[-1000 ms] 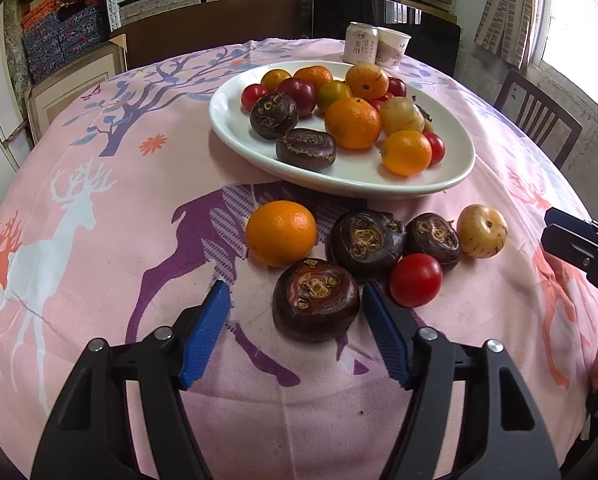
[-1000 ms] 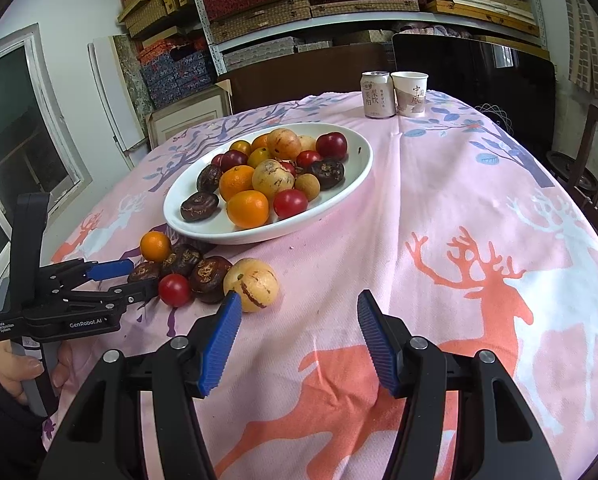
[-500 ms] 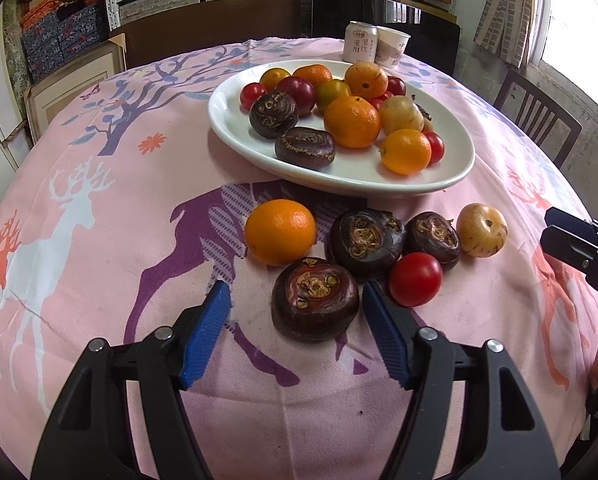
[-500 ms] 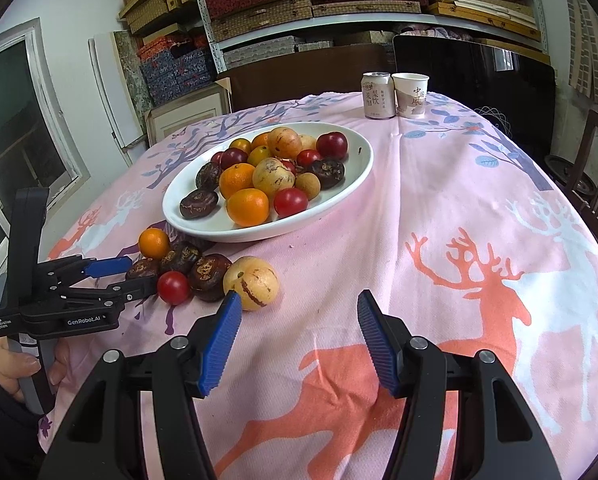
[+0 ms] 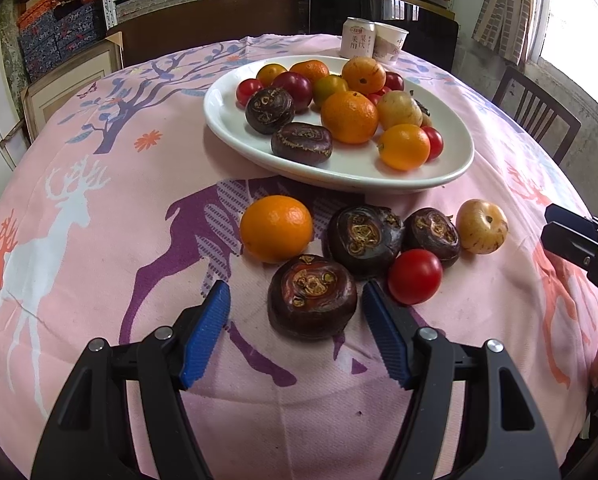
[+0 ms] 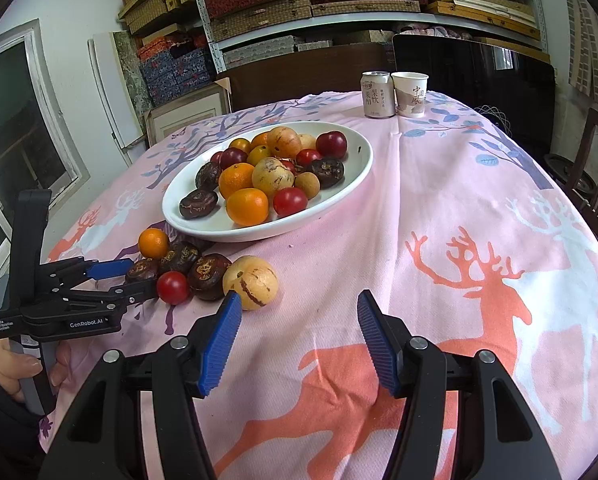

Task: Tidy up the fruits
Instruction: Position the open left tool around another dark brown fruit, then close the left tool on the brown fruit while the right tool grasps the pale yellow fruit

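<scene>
The jaws of the left gripper (image 5: 295, 312) are held wide apart, one blue pad on each side of a dark purple fruit (image 5: 312, 297). The right pad is just beside the fruit and the left pad is a little way off; no squeeze is seen. The fruit is sat on the pink counter (image 5: 99, 240), at the near end of a small bunch of loose fruit.

Just behind it, an orange (image 5: 276, 228) is seen on the left and a second dark fruit (image 5: 364, 235) in the middle, with a third dark fruit (image 5: 432, 236) to the right of that. A red tomato (image 5: 414, 276) is found at the near right of the bunch, and a pale yellow fruit (image 5: 482, 226) is placed farthest right.

Farther back, a white plate (image 5: 235, 128) is piled with oranges, tomatoes and more dark fruit. At the far edge of the counter, a can (image 6: 378, 94) and a paper cup (image 6: 410, 93) are stood side by side.

The jaws of the right gripper (image 6: 299, 336) are also held apart, with nothing between them but the pink cloth. The pale yellow fruit is just beyond its left pad.
</scene>
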A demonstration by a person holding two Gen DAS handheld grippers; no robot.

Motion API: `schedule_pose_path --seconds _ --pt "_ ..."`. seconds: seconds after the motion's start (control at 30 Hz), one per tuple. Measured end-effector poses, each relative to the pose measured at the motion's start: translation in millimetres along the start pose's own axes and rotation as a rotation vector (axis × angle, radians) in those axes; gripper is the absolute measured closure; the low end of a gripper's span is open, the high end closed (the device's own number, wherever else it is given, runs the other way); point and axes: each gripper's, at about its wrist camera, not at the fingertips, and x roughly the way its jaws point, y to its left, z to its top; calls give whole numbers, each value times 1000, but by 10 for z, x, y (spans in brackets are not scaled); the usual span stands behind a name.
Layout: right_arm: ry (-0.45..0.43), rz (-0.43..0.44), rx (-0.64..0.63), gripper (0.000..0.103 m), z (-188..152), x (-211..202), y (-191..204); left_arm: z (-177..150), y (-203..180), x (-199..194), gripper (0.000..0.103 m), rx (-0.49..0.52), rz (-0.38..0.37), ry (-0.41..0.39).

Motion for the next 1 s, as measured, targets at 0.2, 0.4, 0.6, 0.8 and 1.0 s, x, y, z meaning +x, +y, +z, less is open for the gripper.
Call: schedule_pose_path --seconds 0.2,0.4,0.6,0.8,1.0 --pt "1 -5 1 42 -2 -1 -8 -3 -20 -25 61 10 -37 -15" --pt "4 -16 0 42 -9 16 -4 -4 9 -36 61 -6 -56 -20" --pt "9 -26 -3 42 -7 25 6 -1 8 -20 61 -5 -58 -17" --pt "19 -19 -20 42 3 38 67 6 85 -337 62 -47 -71 -194" --pt "69 45 -3 42 121 224 186 12 118 -374 62 -65 -74 -208"
